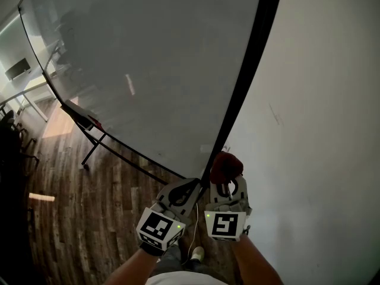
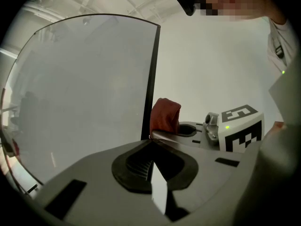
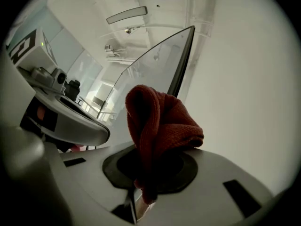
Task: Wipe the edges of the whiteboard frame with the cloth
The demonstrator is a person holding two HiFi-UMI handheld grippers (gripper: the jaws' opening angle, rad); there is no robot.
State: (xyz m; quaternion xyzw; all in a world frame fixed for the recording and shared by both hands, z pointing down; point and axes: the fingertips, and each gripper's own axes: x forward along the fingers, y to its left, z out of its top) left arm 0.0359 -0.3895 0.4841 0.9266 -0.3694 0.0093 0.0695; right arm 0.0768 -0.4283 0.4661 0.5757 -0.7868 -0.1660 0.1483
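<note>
The whiteboard (image 1: 148, 58) leans across the head view, its black right frame edge (image 1: 249, 64) running down to a lower corner just ahead of both grippers. My right gripper (image 1: 227, 186) is shut on a dark red cloth (image 1: 225, 165), bunched at the frame's lower end. In the right gripper view the cloth (image 3: 160, 121) bulges out of the gripper (image 3: 141, 182), with the frame edge (image 3: 181, 65) rising behind it. My left gripper (image 1: 191, 189) sits close beside the right one, jaws together and holding nothing. Its tip (image 2: 150, 144) is right at the frame's bottom (image 2: 150, 79), next to the cloth (image 2: 165, 116).
A plain white wall (image 1: 320, 117) fills the right side. The board's black stand and tray (image 1: 83, 117) reach down to a wood floor (image 1: 89, 218) at the left. Desks (image 1: 24, 94) stand at the far left. The person's shoe (image 1: 196, 254) shows below the grippers.
</note>
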